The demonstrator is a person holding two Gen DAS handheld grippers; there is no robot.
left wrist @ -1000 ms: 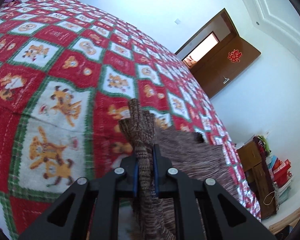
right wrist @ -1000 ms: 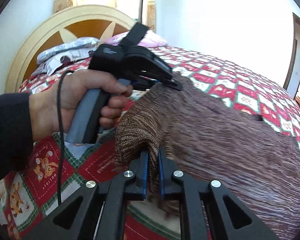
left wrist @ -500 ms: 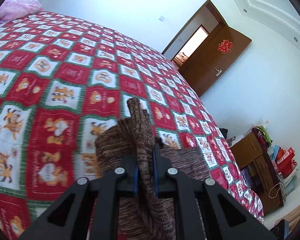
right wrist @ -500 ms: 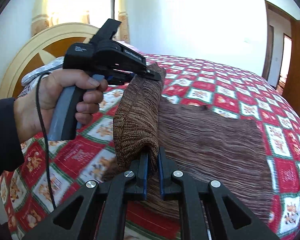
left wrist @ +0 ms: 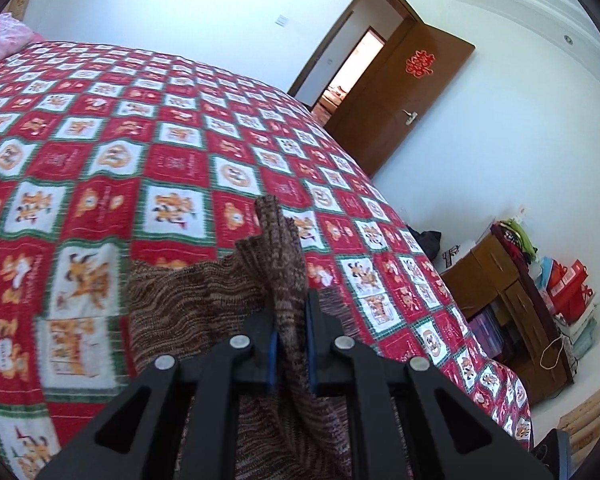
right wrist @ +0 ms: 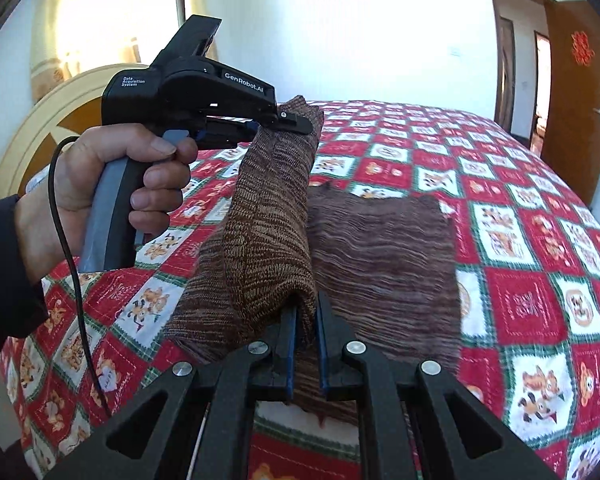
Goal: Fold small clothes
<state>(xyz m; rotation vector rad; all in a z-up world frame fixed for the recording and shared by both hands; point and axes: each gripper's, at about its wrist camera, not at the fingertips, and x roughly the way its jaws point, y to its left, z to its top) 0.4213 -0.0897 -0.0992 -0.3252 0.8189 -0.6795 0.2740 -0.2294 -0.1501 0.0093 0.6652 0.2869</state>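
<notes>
A brown knitted garment (right wrist: 380, 256) lies on the red, white and green patterned bedspread (right wrist: 540, 300). One edge of it is lifted off the bed as a thick fold (right wrist: 268, 216). My left gripper (left wrist: 290, 316) is shut on one end of that fold; the knit stands up between its blue pads. In the right wrist view the left gripper (right wrist: 296, 124), held in a person's hand (right wrist: 112, 184), pinches the far top of the fold. My right gripper (right wrist: 305, 316) is shut on the near end, and the fold hangs taut between the two.
A cream and brown headboard (right wrist: 48, 120) and a pink pillow (left wrist: 0, 40) stand at the bed's head. A brown door (left wrist: 400, 92) stands open beyond the foot. A wooden cabinet (left wrist: 496, 296) with bags and clutter sits beside the bed on the right.
Both grippers have carried the lifted edge across the garment, which now lies flatter and more spread on the bed. More of the bedspread and room shows in both views.
</notes>
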